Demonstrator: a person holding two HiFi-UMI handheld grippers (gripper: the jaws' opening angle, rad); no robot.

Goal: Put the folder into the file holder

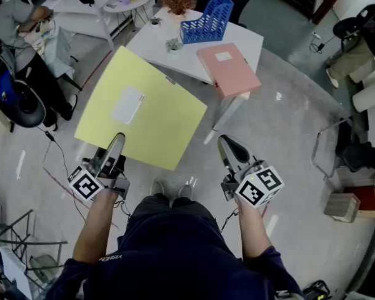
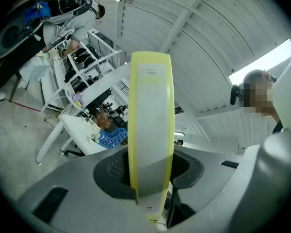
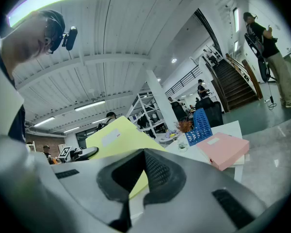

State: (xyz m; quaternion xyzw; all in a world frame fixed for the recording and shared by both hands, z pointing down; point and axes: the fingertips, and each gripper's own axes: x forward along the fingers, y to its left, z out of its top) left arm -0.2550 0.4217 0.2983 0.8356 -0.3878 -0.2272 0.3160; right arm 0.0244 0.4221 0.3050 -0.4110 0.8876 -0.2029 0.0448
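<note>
Carrying step: the left gripper (image 1: 117,140) clamps the flat yellow card folder (image 1: 144,105), well short of the blue plastic lattice file holder (image 1: 206,20), right gripper (image 1: 228,144) closed, empty; next it likely needs bringing closer, upright, for slotting.

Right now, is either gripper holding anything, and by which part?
The left gripper clamps the yellow folder at its near spine edge; the right gripper holds nothing.
</note>
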